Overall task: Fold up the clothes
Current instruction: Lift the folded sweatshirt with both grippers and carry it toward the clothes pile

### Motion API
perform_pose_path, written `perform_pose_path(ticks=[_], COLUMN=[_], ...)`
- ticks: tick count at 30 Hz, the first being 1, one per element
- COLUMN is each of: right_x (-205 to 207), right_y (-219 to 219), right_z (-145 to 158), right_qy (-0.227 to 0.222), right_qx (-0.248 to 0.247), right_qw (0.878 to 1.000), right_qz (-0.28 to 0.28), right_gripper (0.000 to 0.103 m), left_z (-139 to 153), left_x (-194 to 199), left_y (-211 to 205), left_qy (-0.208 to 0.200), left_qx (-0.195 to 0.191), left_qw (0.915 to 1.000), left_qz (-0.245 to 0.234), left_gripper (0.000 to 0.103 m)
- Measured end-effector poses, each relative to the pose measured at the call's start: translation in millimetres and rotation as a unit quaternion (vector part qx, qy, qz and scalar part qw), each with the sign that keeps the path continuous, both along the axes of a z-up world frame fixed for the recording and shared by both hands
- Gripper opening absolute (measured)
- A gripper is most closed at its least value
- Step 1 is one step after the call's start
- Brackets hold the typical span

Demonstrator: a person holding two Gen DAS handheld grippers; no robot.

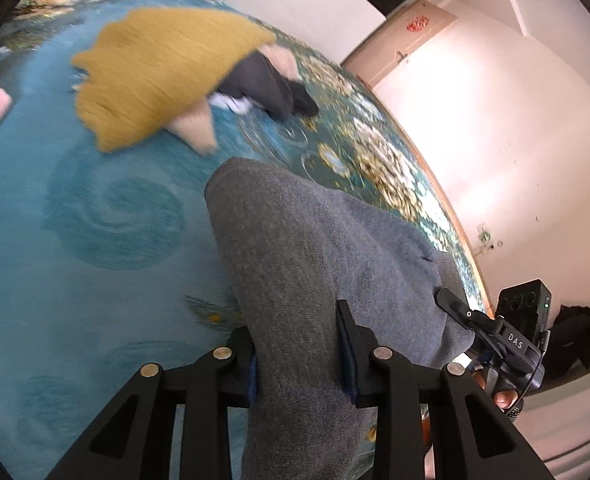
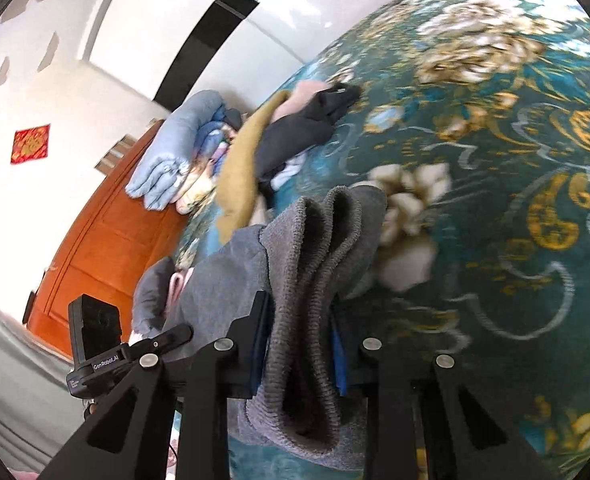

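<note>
A grey garment (image 1: 303, 256) hangs bunched between both grippers above a teal patterned bedspread (image 1: 75, 240). My left gripper (image 1: 299, 364) is shut on one part of it, the cloth filling the gap between the fingers. My right gripper (image 2: 299, 356) is shut on a ribbed edge of the same grey garment (image 2: 315, 248), which lies in folds between the fingers. The right gripper also shows in the left wrist view (image 1: 491, 332), and the left gripper in the right wrist view (image 2: 107, 356).
A pile of clothes lies further along the bed: a mustard knit (image 1: 163, 76), a dark garment (image 1: 267, 84) and pale pink pieces. Folded light blue bedding (image 2: 175, 152) sits by an orange wooden headboard (image 2: 103, 248). White walls border the bed.
</note>
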State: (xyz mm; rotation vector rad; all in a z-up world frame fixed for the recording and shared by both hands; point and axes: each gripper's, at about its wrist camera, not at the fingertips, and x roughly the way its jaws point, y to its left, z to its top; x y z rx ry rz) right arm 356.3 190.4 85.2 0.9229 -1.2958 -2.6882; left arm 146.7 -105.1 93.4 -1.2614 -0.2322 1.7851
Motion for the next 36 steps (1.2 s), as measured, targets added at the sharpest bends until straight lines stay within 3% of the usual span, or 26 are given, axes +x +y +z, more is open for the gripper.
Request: perform_pose_path(ticks=[8, 19, 26, 31, 36], right_x=[-77.3, -206.4, -289.1, -350.9, -398.6], right_y=[-68.5, -185.8, -262.9, -312.1, -358.5], right_z=[33.4, 64.9, 77.9, 69.0, 44.1], right_qy=[0.013, 0.025, 0.045, 0.043, 0.023], right_qx=[0.023, 0.054, 0.056, 0.050, 0.049], right_qw=[0.997, 0.986, 0.976, 0.972, 0.970], right_qz=[0.069, 0.153, 0.205, 0.226, 0.238], right_gripper=[0.029, 0.029, 0.029, 0.029, 0.029], left_z=[30.2, 83.7, 117.7, 115.3, 78.2], left_x=[-45.9, -143.0, -195.6, -243.0, -280.4], left_y=[-89.4, -234.1, -331.9, -386.1, -425.7], left_qy=[0.019, 0.075, 0.136, 0.148, 0.128], left_qx=[0.025, 0.066, 0.050, 0.041, 0.043], left_qw=[0.9983, 0.9904, 0.9796, 0.9736, 0.9701], left_qz=[0.049, 0.096, 0.140, 0.169, 0.202], left_gripper=[0.034, 0.034, 0.034, 0.034, 0.034])
